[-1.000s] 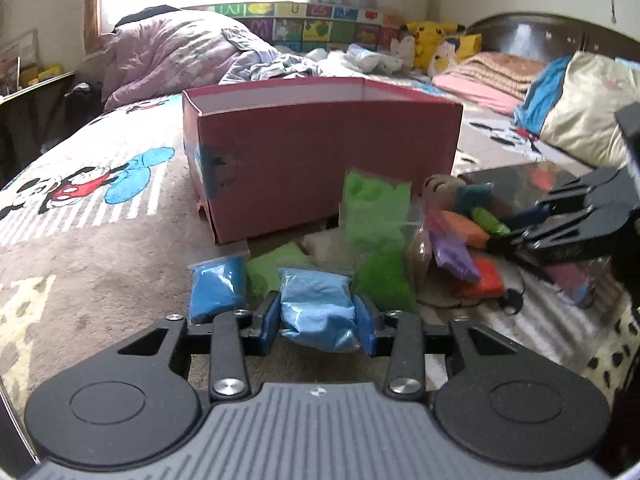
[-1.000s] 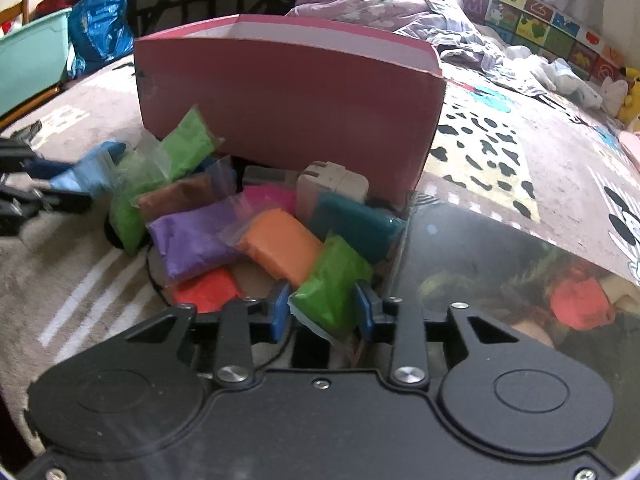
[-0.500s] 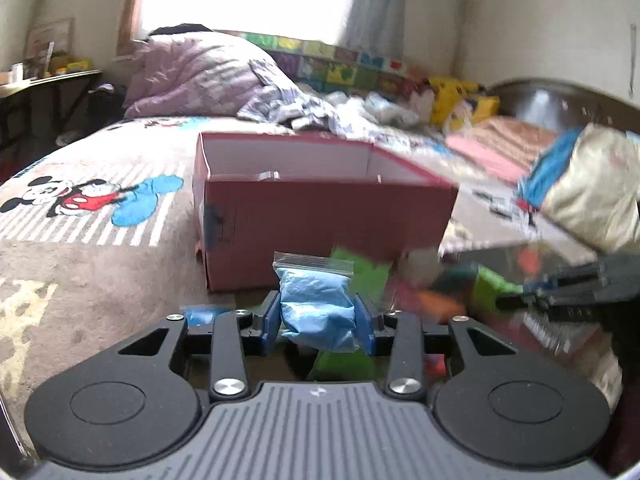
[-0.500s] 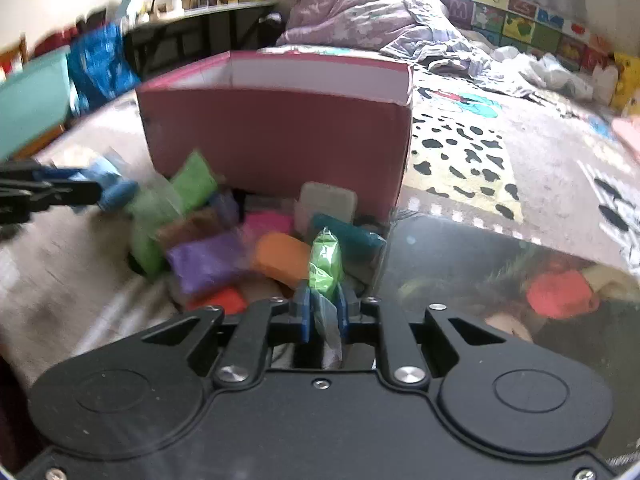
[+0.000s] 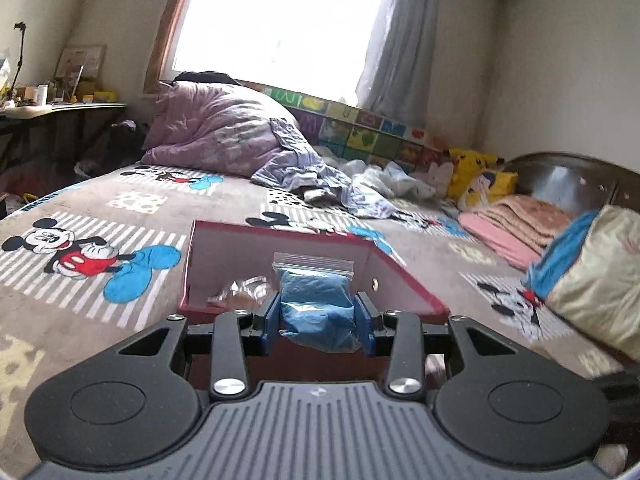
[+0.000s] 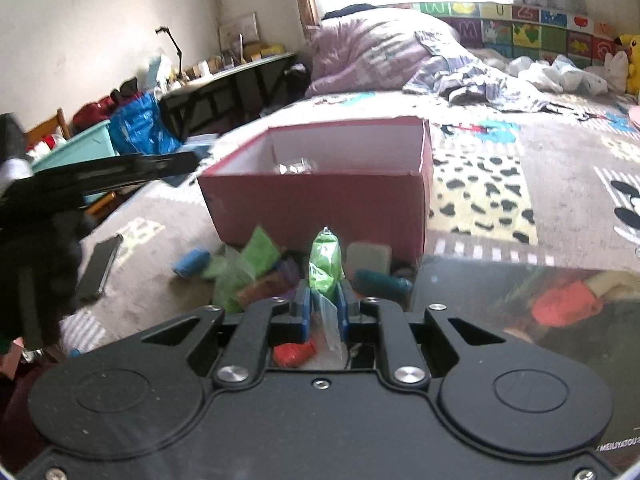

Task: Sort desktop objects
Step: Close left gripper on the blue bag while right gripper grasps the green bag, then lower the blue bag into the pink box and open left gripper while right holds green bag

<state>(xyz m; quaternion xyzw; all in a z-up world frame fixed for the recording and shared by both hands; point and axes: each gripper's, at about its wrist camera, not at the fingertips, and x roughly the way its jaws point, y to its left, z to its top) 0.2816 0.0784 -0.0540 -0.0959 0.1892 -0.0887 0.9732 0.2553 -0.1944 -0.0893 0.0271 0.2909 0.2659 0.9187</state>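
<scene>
Now your left hand-held gripper grips the soft blue bag over the box; the right hand-held gripper pinches the green bag, light and slippery, so I think hold the middle.

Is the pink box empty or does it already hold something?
Not empty. The pink box is open-topped, and a clear bag lies on its floor; its contents are unclear.

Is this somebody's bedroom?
Yes, most likely a bedroom. A Mickey Mouse blanket covers a big bed, a purple duvet is heaped under the window, and a Pikachu plush sits nearby.
</scene>
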